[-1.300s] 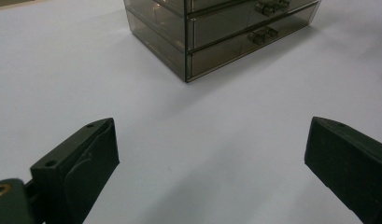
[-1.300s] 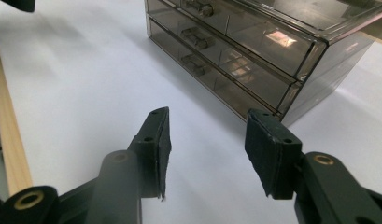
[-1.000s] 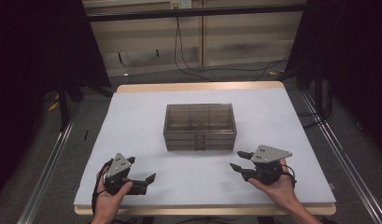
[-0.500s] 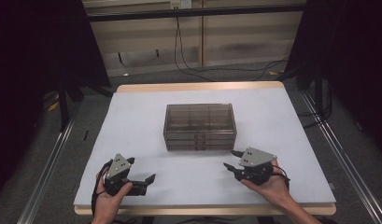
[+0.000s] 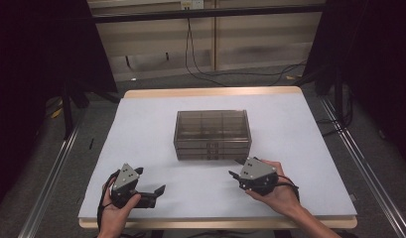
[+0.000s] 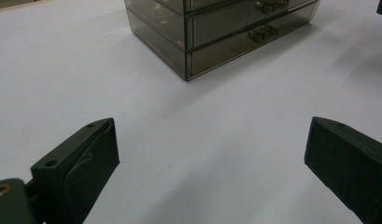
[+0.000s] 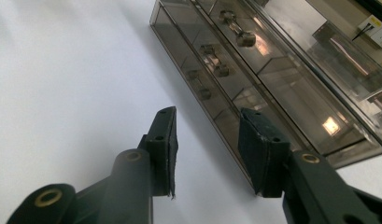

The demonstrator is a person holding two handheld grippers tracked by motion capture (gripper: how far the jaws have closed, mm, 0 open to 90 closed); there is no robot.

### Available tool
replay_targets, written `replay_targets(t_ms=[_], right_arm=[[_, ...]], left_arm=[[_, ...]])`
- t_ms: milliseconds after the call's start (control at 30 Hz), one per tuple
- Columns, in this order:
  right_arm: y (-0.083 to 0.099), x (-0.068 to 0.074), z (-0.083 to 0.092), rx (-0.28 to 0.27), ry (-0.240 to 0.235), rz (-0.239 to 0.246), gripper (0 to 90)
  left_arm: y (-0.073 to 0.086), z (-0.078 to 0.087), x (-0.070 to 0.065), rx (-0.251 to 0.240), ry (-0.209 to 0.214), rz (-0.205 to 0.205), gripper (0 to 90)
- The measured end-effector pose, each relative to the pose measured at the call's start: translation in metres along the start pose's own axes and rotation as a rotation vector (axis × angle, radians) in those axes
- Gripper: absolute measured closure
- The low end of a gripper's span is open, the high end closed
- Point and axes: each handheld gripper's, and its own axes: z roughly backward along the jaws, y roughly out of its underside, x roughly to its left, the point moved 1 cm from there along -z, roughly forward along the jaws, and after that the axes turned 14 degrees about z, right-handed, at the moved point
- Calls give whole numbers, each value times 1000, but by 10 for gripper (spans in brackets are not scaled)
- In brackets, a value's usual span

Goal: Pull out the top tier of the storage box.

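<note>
A smoky transparent drawer box [image 5: 212, 135] stands in the middle of the white table top [image 5: 300, 148], its handled drawer fronts facing me. My left gripper [image 5: 150, 179] rests near the front left and stands wide open, with bare table between its jaws; in the left gripper view [image 6: 209, 154] the box [image 6: 216, 32] is well ahead. My right gripper [image 5: 236, 168] is just before the box's front right corner. In the right gripper view [image 7: 207, 140] its jaws are partly apart, tilted, close to the box [image 7: 291, 102] low on its front, below the small drawer handles [image 7: 214, 65].
The table's wooden edge [image 5: 215, 92] runs along the far side. Cables [image 5: 210, 69] lie on the floor beyond it. Metal rails [image 5: 51, 178] flank the table on both sides. White surface lies open to the left and right of the box.
My right gripper has moved left and forward, from the front right of the table up to the box's front. The left gripper has stayed put.
</note>
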Motion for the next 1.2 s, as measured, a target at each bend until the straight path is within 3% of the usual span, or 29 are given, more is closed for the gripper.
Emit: replay_targets(t_ms=[367,633,767,1067,1100,1200], right_arm=[[-12,2,-8,12,105,126,640],[-20,11,-17,53,144,217,663],[-23,12,-20,69,150,220,668],[-31,16,-28,104,175,283,684],[-31,18,-29,112,179,324,685],[-32,21,-29,132,208,344,686]], left_arm=[[0,0,0,1,-2,-2,30],[0,-1,-1,6,-5,-10,30],[0,0,-1,5,-4,-15,30],[0,-1,-1,4,-3,-12,30],[0,-2,-1,6,2,-12,30],[-1,-3,-2,10,-1,-17,30]])
